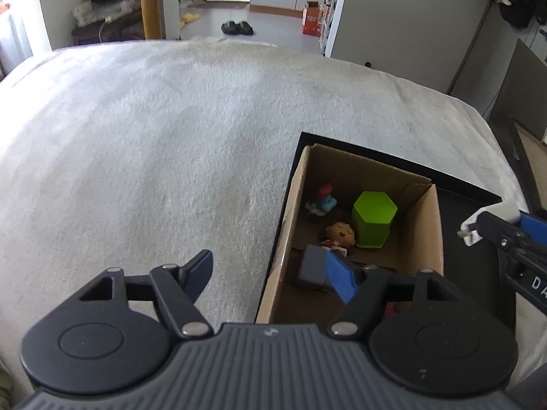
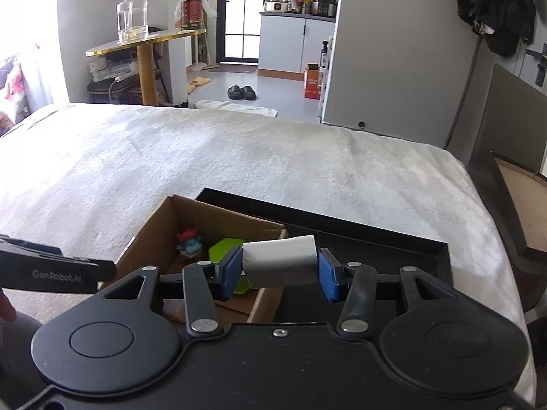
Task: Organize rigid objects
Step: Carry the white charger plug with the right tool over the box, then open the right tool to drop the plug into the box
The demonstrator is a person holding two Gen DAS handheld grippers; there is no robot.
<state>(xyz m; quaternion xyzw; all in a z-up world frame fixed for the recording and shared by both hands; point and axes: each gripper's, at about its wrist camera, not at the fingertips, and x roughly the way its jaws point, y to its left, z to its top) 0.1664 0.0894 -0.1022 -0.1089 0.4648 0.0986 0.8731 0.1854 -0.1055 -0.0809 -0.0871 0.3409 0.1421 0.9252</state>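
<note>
A cardboard box (image 1: pixel 424 232) stands on a black tray (image 1: pixel 471 205) on the bed. In it lie a green hexagonal block (image 1: pixel 374 218), a black-haired doll figure (image 1: pixel 340 234), a blue and red figure (image 1: pixel 323 198) and a grey block (image 1: pixel 311 270). My left gripper (image 1: pixel 270 270) is open and straddles the box's left wall, one finger over the blanket, the blue-padded one inside beside the grey block. My right gripper (image 2: pixel 280 266) is shut on a white plug-like block (image 2: pixel 280 259) above the box's right wall (image 2: pixel 266 300). The left gripper (image 2: pixel 51 270) shows at its left.
A white fuzzy blanket (image 1: pixel 154 136) covers the bed to the left of and beyond the box. A dark chair (image 2: pixel 506 184) stands close to the bed's right edge. Past the far edge are floor, black slippers (image 2: pixel 242 92) and a gold-rimmed table (image 2: pixel 143 42).
</note>
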